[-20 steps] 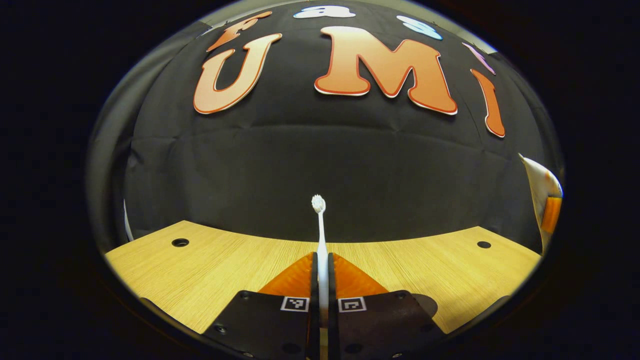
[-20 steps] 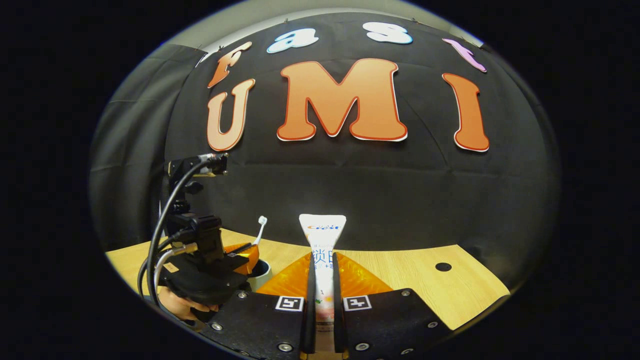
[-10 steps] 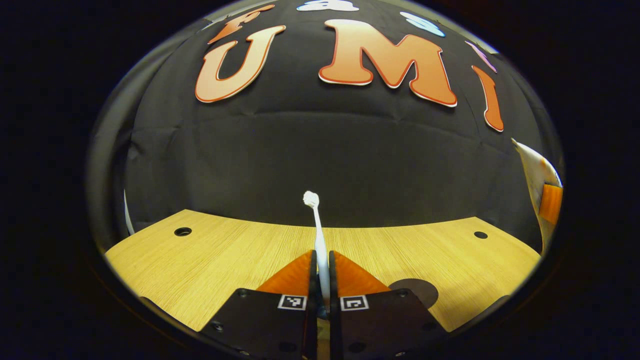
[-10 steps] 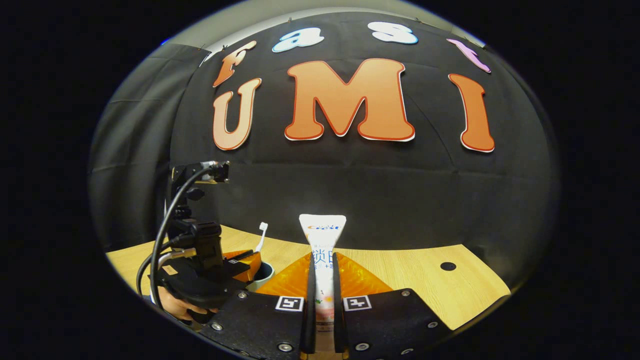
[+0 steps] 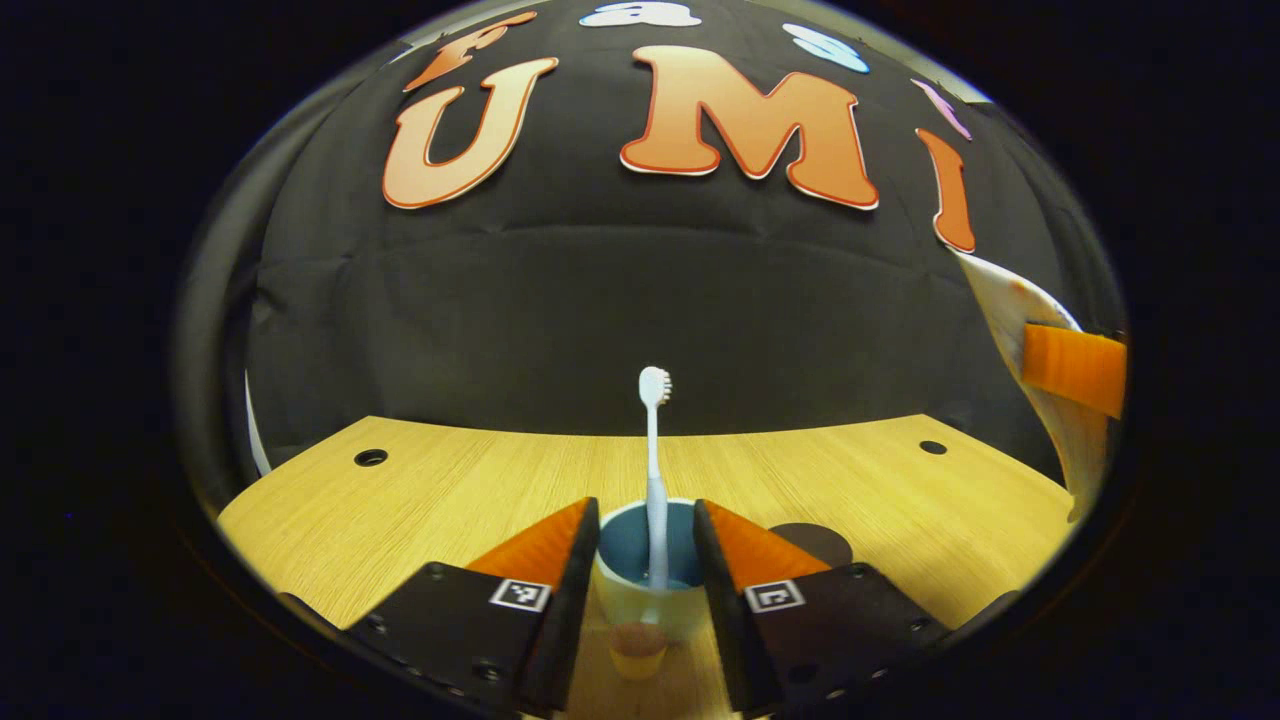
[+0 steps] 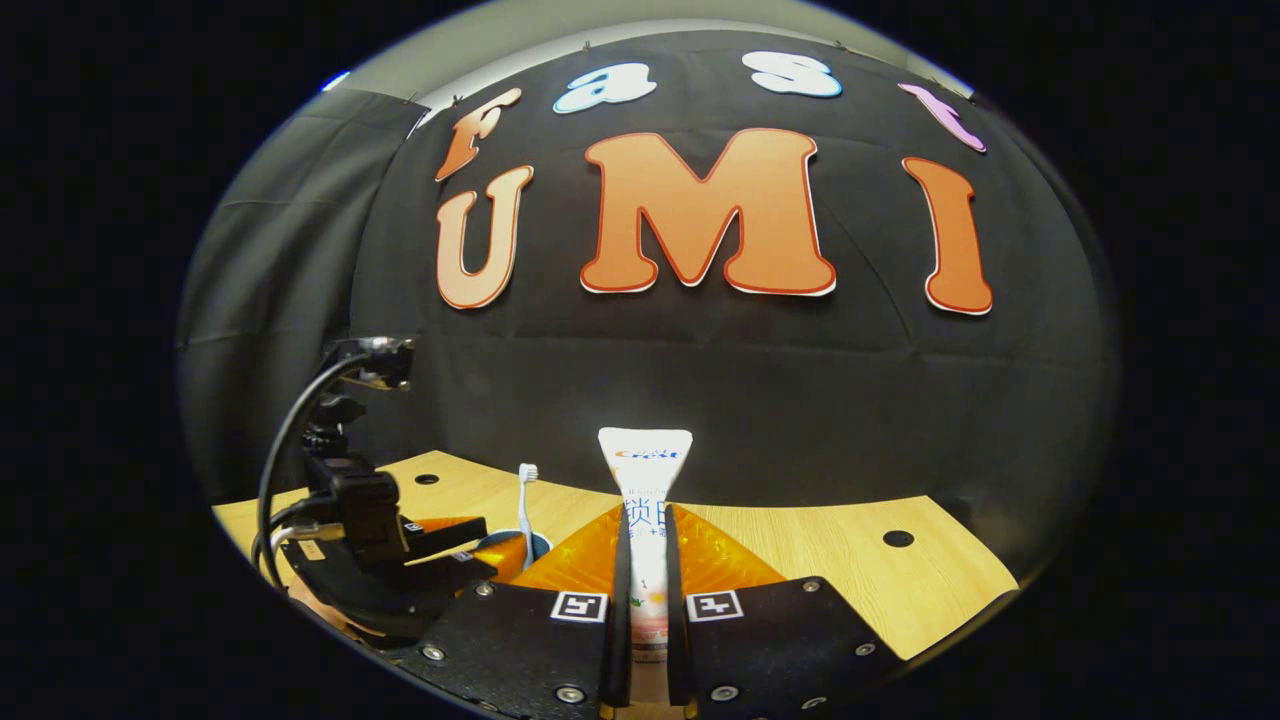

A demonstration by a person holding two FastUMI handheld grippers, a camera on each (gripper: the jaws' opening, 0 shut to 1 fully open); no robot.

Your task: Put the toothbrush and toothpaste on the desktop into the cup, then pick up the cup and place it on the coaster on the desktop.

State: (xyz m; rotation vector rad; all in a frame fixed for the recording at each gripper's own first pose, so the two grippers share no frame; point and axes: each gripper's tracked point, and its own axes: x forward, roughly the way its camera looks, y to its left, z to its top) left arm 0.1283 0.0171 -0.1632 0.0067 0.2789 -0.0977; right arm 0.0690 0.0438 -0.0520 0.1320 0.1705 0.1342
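Now the left tool [image 5: 645, 535] stands released, its fingers apart on either side of the cup [image 5: 648, 590], where the toothbrush [image 5: 655, 470] stands upright. The right tool [image 6: 642, 600] is clenched on the toothpaste [image 6: 645, 500], flat crimped end forward. That tube looks light, soft and likely slippery, so mid-body is the safest hold. The dark coaster [image 5: 812, 542] lies on the bench [image 5: 430, 500], just right of the left tool's fingers.

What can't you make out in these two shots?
- Cup, right gripper view: mostly hidden behind the left gripper.
- Coaster, left gripper view: partly covered by that gripper's finger.
- Toothpaste, left gripper view: cut off at the edge.
- Toothbrush base: hidden inside the cup.
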